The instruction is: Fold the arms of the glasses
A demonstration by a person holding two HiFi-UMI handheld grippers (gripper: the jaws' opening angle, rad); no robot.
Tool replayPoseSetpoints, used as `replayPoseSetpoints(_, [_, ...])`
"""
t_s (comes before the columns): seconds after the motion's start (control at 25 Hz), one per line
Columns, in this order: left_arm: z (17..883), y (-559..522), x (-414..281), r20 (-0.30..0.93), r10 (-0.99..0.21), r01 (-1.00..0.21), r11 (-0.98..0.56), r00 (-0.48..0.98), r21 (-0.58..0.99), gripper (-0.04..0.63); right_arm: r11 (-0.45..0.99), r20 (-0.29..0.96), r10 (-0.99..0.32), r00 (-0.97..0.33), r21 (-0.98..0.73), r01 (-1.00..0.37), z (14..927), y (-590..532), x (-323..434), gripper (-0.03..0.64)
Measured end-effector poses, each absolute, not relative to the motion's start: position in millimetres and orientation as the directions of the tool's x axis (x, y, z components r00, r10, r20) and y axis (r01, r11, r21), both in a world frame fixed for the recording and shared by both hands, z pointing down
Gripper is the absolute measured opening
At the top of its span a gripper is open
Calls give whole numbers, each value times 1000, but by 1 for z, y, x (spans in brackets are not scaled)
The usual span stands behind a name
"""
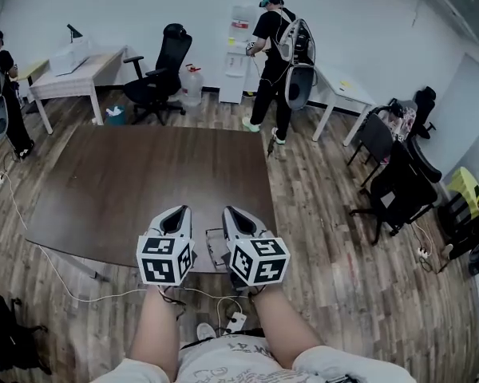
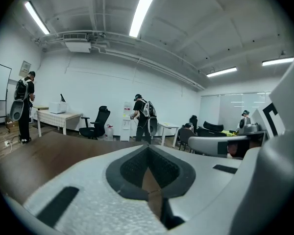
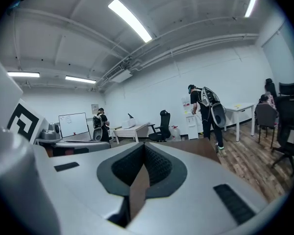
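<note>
No writing, label, brand or number can be read anywhere.

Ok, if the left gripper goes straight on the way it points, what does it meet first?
Likely the brown tabletop: the left gripper aims slightly down across it, and nothing else shows in that line. Depth is unclear.

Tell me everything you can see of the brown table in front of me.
The table has a large rectangular top in dark brown wood grain, matte and level. It stands mid-room on the plank floor. A far corner shows in the right gripper view. The left gripper and right gripper are over its near edge, pointing across it; whether they touch it can't be told.
</note>
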State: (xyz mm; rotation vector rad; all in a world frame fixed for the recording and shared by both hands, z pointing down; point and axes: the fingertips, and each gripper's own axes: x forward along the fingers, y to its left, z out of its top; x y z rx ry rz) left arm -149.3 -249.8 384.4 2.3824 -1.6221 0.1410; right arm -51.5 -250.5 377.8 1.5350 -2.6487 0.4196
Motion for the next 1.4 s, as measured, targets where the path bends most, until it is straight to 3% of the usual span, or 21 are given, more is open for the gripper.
replayPoseSetpoints(0.48, [435, -292, -124, 323, -842, -902, -397, 432, 170, 14, 338, 269, -878, -396, -237, -911, 429, -286, -12, 12])
replayPoseSetpoints(1.04, [515, -325, -111, 503, -796, -942, -287, 336, 175, 15, 356, 371, -820, -435, -264, -896, 478, -332, 20, 12])
replayPoseSetpoints(1.4, [594, -324, -97, 649, -703, -957, -232, 290, 177, 15, 348, 458, -753, -472, -332, -877, 537, -344, 37, 12])
